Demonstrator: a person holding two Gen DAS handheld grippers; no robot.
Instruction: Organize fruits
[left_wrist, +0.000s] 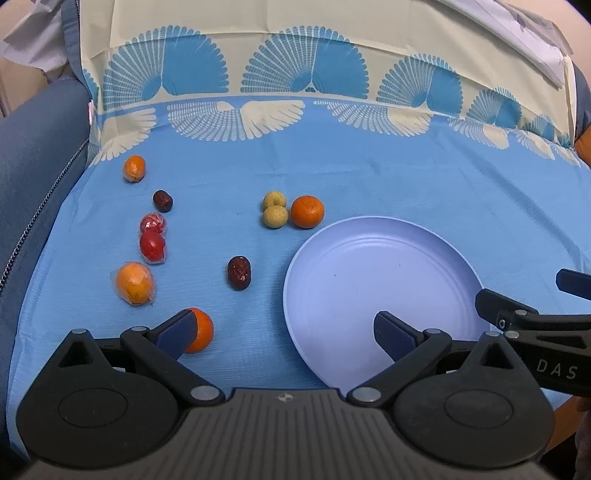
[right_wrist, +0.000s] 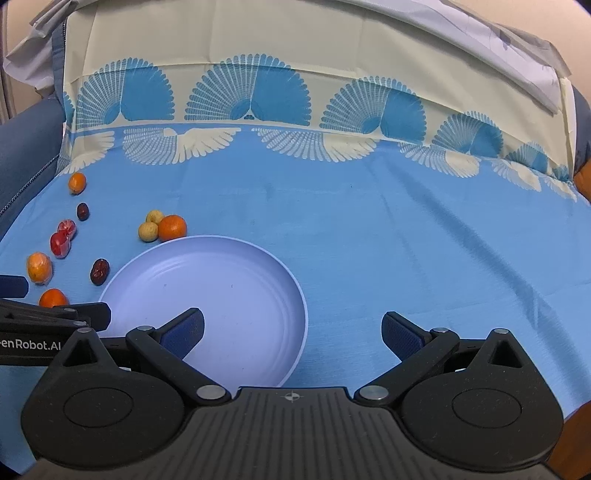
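Observation:
An empty pale blue plate (left_wrist: 369, 280) lies on the blue cloth; it also shows in the right wrist view (right_wrist: 229, 288). Left of it lie scattered fruits: a near orange (left_wrist: 201, 330) beside my left finger, a wrapped orange (left_wrist: 135, 282), two wrapped red fruits (left_wrist: 152, 246), two dark dates (left_wrist: 239, 272) (left_wrist: 163, 200), a small orange (left_wrist: 134, 168), two yellow-green fruits (left_wrist: 275, 216) and an orange (left_wrist: 307, 211) behind the plate. My left gripper (left_wrist: 284, 332) is open and empty, straddling the plate's left rim. My right gripper (right_wrist: 291, 328) is open and empty over the plate's right rim.
The patterned blue and cream cloth (right_wrist: 406, 229) covers the surface and rises at the back. A blue cushioned edge with a zipper (left_wrist: 33, 192) lies at the left. The right gripper's fingers (left_wrist: 517, 310) reach in at the plate's right side.

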